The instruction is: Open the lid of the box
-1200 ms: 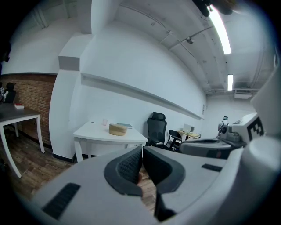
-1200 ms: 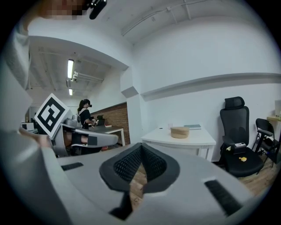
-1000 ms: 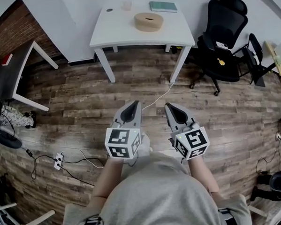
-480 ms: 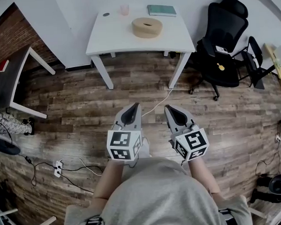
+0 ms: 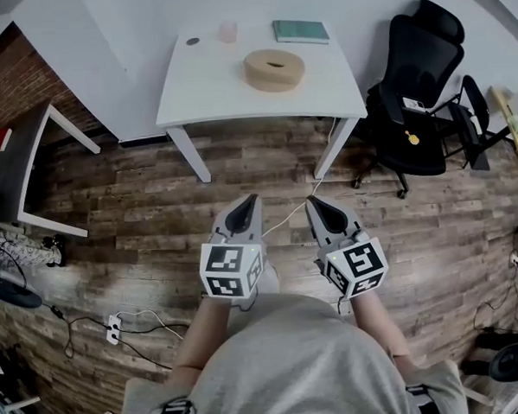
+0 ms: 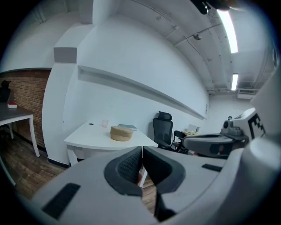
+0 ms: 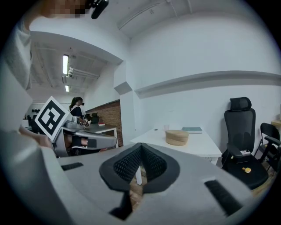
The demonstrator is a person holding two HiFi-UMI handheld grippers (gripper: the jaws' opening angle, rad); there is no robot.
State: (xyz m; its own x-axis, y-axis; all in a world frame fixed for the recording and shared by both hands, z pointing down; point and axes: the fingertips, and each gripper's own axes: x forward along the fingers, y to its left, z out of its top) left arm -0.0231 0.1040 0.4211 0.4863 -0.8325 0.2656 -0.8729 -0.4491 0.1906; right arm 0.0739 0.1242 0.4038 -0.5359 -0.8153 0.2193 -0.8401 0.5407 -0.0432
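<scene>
Box [image 5: 273, 69], round, tan and with its lid in place, is being carried near the middle of the white counter [image 5: 210, 92], which is standing against the wall. Behind the box on the same counter, a teal book [image 5: 301, 31], a small pale cup [image 5: 227, 31] and a dark disc [image 5: 192, 41] are being shown. A black office chair [image 5: 408, 81] is being shown just beside the counter's right end.

Both tools are being held low over the wooden floor [image 5: 137, 191], close to the person's body and well apart from the counter and the box. The left tool [image 5: 251, 198] is being held clenched: its jaws are being pressed together at their tips, with nothing between them. The right tool [image 5: 311, 200] is likewise being held clenched and empty, its pads meeting at the tip. Both tools are being pointed toward the counter, side by side and not touching. In each gripper view the box is being seen on the counter beyond the closed jaws.
</scene>
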